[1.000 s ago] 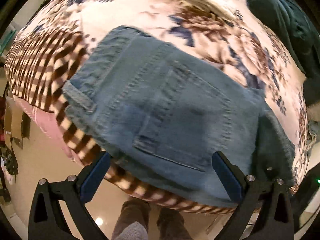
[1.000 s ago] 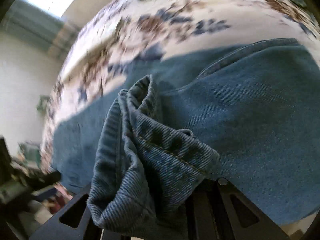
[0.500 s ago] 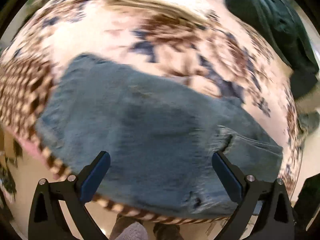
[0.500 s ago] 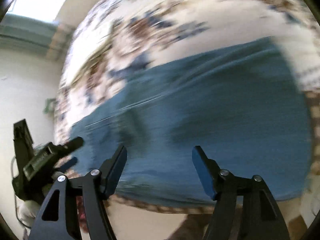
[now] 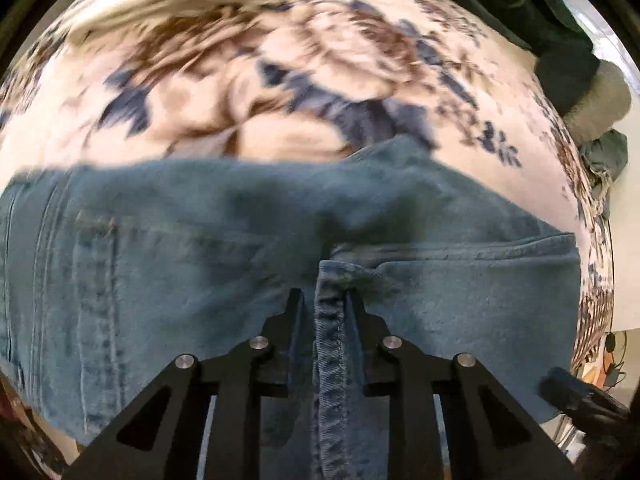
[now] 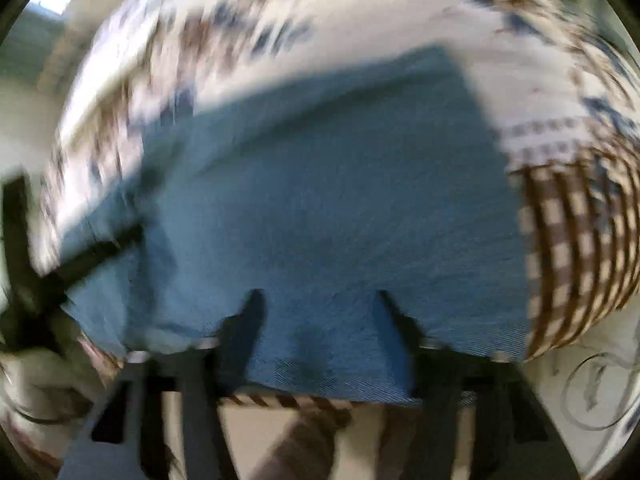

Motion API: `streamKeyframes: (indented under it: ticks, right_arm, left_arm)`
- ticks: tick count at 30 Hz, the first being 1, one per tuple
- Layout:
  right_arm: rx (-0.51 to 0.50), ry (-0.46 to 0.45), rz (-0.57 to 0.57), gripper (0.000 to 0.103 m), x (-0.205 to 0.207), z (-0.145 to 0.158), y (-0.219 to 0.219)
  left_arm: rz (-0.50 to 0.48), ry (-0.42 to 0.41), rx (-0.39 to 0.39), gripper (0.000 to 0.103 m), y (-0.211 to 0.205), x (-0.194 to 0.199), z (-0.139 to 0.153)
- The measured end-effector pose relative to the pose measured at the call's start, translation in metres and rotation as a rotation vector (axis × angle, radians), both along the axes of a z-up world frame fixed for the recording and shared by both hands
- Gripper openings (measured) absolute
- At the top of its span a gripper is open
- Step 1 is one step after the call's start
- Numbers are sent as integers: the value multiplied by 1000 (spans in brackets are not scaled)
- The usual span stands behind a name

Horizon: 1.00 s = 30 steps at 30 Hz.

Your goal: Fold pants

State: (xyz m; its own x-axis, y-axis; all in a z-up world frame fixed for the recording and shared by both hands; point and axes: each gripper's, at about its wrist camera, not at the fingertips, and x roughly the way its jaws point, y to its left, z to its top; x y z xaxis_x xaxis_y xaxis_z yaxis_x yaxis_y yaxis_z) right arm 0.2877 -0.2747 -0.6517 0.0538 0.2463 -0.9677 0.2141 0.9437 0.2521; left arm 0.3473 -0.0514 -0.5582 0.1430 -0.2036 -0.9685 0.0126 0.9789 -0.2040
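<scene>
While the pants lie spread as a flat slab of blue denim across the floral bedspread, I see a stitched seam ridge standing up right in front of my left gripper, and its jaws are pinched tight on that thick fold. To the left of that tool there's a back pocket with double stitching, lying flat. Beyond the tips, the far denim edge runs straight across, with open flowered cover past it. Off to the far upper right sits a dark green garment, well apart from the jeans.

Over on my right gripper, the picture is smeared with blur, but the jaws stand wide, fingers spread over the near hem with denim between them, nothing clamped. The near edge of the pants hangs just at the bed's edge under the tips. Only this view shows the brown checked cloth to the right of the pants, and the left tool's dark frame at far left, at the denim's left edge.
</scene>
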Motion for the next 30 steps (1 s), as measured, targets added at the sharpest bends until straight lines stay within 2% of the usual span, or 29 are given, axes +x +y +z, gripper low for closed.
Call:
streamKeyframes:
  ticks: [2, 4, 6, 7, 10, 13, 15, 17, 23, 25, 27, 28, 30]
  right_arm:
    - [-21, 45, 87, 36, -10, -6, 18]
    - [-24, 69, 164, 36, -23, -4, 28]
    - [-16, 114, 201, 36, -33, -1, 28]
    - [8, 120, 183, 36, -36, 4, 22]
    - [39, 64, 88, 36, -30, 20, 2]
    - [36, 18, 24, 36, -12, 24, -11]
    - [-17, 42, 30, 36, -5, 12, -8]
    - [-84, 118, 43, 36, -13, -9, -11]
    - [-101, 176, 38, 36, -37, -13, -24]
    - [-66, 179, -1, 43, -35, -9, -29]
    - [36, 154, -85, 64, -35, 2, -40]
    - [68, 140, -119, 65, -34, 7, -43]
    - [67, 129, -136, 65, -32, 16, -42]
  left_arm:
    - [61, 38, -19, 29, 15, -5, 3]
    - [122, 54, 39, 28, 24, -15, 16]
    - [140, 39, 11, 29, 24, -28, 35]
    - [137, 20, 1, 37, 20, -35, 45]
    - [64, -10, -50, 71, -8, -54, 57]
    - [-17, 19, -18, 72, -33, -66, 37]
    - [-46, 43, 48, 72, -38, -72, 18]
    - [-36, 86, 95, 72, -32, -80, -3]
    - [-28, 71, 65, 72, -9, -103, -5]
    - [10, 75, 43, 72, -2, -106, 0]
    - [88, 55, 9, 72, 11, -110, 12]
    - [151, 22, -19, 72, 23, -111, 25]
    - [269, -42, -59, 72, 48, -115, 49]
